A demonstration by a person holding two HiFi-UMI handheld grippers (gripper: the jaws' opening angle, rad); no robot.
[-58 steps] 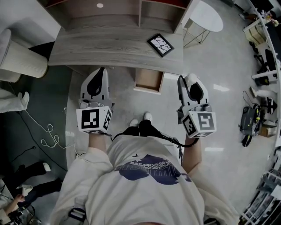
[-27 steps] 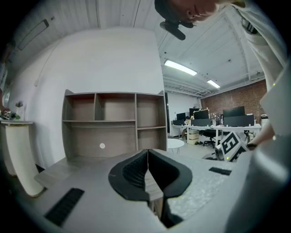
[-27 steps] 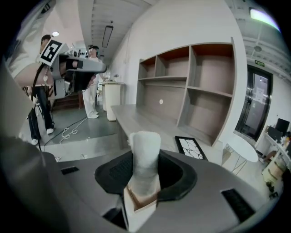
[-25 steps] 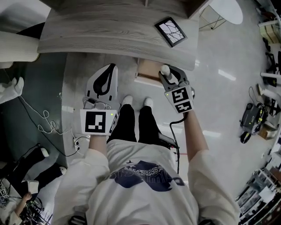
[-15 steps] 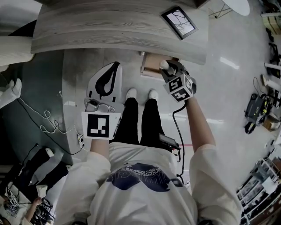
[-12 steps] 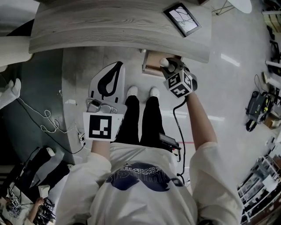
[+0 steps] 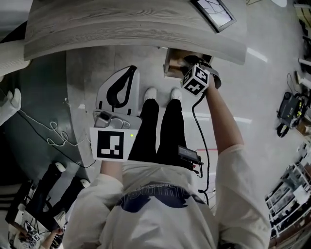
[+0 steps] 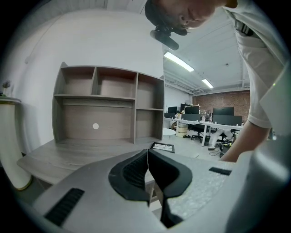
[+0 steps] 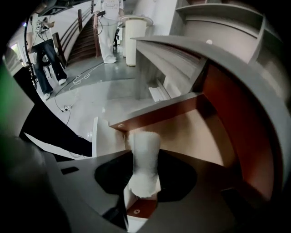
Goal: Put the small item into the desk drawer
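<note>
The small item (image 9: 144, 152) is a white, rough-surfaced stub, upright between the black pads of my right gripper (image 9: 144, 178), which is shut on it. It hangs over the front part of the open desk drawer (image 9: 195, 132), which has a tan bottom and red-brown walls. In the head view the right gripper (image 7: 190, 67) reaches down into the drawer (image 7: 173, 62) under the desk edge; its jaws and the item are hidden there. My left gripper (image 7: 125, 76) hovers over the floor left of the legs, its jaws (image 8: 148, 159) shut on nothing.
The grey wooden desk (image 7: 121, 24) carries a framed picture (image 7: 215, 9) and a shelf unit (image 8: 104, 104). The person's legs and white shoes (image 7: 150, 92) stand just before the drawer. Cables (image 7: 53, 133) lie on the floor at the left. A white bin (image 9: 135, 36) stands beyond the desk.
The right gripper has moved forward and down with the white item, from in front of the drawer into its opening. The left gripper has stayed about where it was.
</note>
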